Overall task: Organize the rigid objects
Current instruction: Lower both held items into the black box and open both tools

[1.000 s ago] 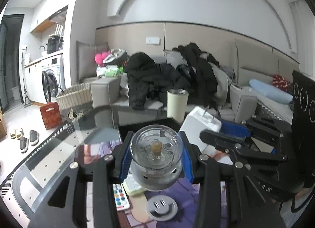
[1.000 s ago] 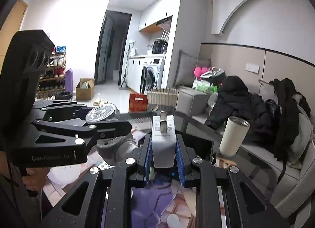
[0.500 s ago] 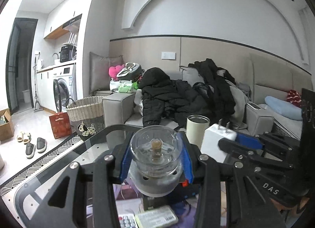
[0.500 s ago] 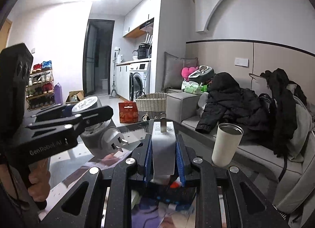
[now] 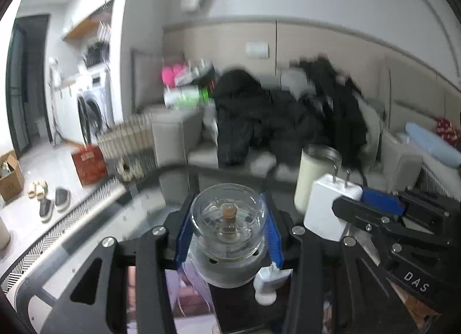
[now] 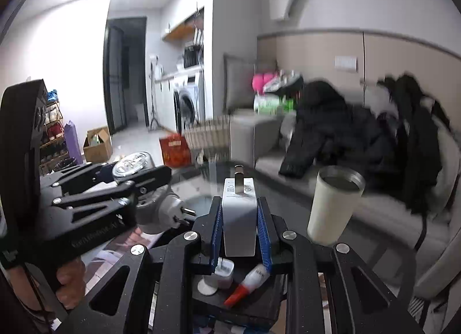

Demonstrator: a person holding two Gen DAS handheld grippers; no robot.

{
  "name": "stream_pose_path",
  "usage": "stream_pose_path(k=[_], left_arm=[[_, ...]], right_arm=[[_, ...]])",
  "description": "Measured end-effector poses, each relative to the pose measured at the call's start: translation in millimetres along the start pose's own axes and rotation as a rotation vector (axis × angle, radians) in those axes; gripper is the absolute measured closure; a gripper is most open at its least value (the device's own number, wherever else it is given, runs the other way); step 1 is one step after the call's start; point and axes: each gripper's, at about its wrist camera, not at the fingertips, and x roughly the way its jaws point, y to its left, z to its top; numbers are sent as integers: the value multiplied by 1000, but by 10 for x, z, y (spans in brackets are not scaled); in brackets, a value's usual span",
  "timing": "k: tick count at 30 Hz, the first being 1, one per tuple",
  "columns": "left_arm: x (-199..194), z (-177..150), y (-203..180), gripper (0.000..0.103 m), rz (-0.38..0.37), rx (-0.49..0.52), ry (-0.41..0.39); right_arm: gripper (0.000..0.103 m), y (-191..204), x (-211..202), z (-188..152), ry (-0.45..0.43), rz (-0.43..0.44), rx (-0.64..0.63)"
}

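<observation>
Both my grippers are raised side by side, close together and pointing forward. My left gripper (image 5: 227,225) has its blue-padded fingers (image 5: 183,231) pressed against either side of a round glass-domed plug (image 5: 227,230), prongs angled toward my right side. My right gripper (image 6: 239,220) is clamped on a white charger (image 6: 239,215), prongs pointing forward, blue pads (image 6: 263,230) flat on both its flanks. In the right wrist view, my bare left hand (image 6: 70,279) wraps the left gripper's handle low at frame left. Right hand is out of sight.
</observation>
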Motion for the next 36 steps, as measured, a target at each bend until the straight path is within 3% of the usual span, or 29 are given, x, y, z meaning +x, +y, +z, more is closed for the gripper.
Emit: stream_pose_path(k=[3,8,14,19,28,30,32,36], left_arm=[[263,-93,10,60,-25,-36,129],[345,-86,-139,60,-17,5,154],[448,-192,-155,61,-79,-22,233],[520,-237,-166,61,-73,-28,268],[539,-254,-119,60,-61,-37,282],[522,-262,-109,58,-50,-37,274],[503,-259,-109,48,-49,-37,264],[419,-218,-112,47,-59,-33,234]], right_arm=[[81,-74,265,-50,106,9,22],[81,-211,582,-233,257,27,95],[81,-200,707,-277,294,6,84],[81,-192,836,-331,354,11,85],[81,-207,864,-427,370,11,77],[81,-207,843,-442,371,9,79],[80,-208,825,-443,375,13,91],[74,-214,742,-411,358,27,96]])
